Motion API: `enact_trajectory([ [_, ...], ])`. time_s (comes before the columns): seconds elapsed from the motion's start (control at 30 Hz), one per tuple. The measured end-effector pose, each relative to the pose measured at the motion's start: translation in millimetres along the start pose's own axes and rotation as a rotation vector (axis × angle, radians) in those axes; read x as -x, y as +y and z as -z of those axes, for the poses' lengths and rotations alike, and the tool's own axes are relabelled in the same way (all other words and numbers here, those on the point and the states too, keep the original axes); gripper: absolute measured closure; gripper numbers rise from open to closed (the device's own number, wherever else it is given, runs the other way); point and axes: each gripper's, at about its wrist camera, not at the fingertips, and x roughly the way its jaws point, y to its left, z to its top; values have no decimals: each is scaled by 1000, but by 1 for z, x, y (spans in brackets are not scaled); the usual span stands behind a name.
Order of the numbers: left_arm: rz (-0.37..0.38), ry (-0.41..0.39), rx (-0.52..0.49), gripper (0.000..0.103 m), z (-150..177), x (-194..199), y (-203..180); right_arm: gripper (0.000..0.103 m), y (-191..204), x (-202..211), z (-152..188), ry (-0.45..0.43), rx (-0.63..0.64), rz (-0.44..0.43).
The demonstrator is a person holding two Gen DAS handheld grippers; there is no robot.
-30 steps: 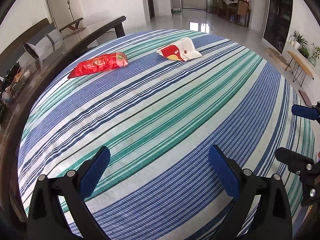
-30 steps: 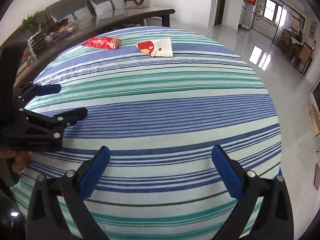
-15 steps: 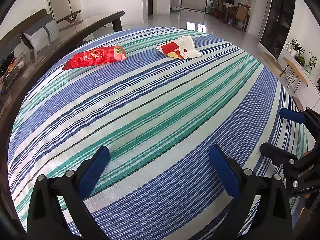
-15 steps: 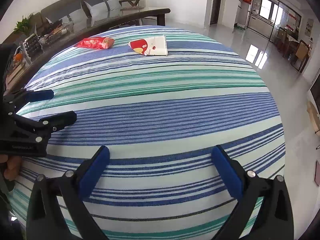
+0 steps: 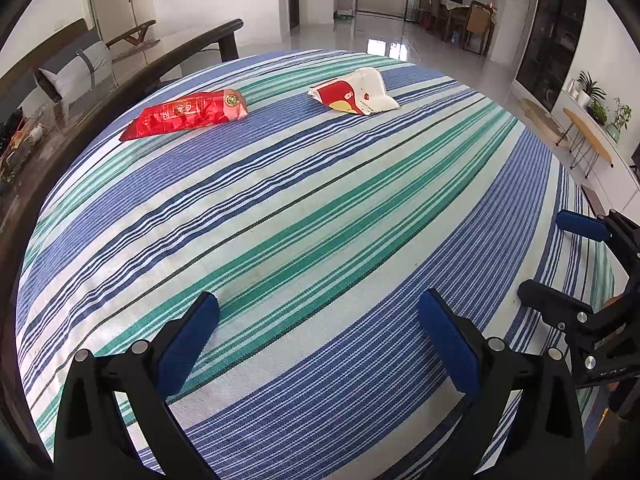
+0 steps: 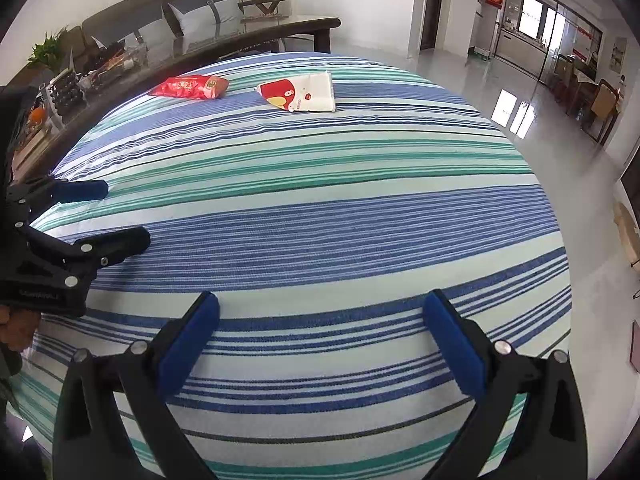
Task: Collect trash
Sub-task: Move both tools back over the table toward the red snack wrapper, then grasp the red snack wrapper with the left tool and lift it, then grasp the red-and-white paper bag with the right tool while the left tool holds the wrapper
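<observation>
Both the left tongs [image 5: 318,330] and right tongs [image 6: 322,330] gape wide and empty over the near desk [image 5: 320,240], while the red packet [image 5: 186,114] and white wrapper [image 5: 356,94] at the far side look light, crinkly, slippery, best pinched at a flat edge.

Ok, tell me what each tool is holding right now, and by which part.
Nothing is held. The left tool and right tool are both open over the striped cloth; the red wrapper and white packet lie untouched.
</observation>
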Motion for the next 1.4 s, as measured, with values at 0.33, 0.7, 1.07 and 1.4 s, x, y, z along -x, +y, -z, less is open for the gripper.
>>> enact_trajectory([
  [0.33, 24, -56, -217, 5, -84, 2, 85, 5, 0, 0, 0, 0, 0, 0],
  [0.7, 144, 5, -390, 5, -160, -77, 137, 5, -1, 0, 1, 0, -1, -1],
  [1.07, 318, 58, -452, 27, -126, -73, 119, 5, -28, -21, -83, 17, 28, -130],
  [1.4, 212, 29, -263, 82, -124, -68, 134, 6, -28, -109, -172, 36, 121, -257],
])
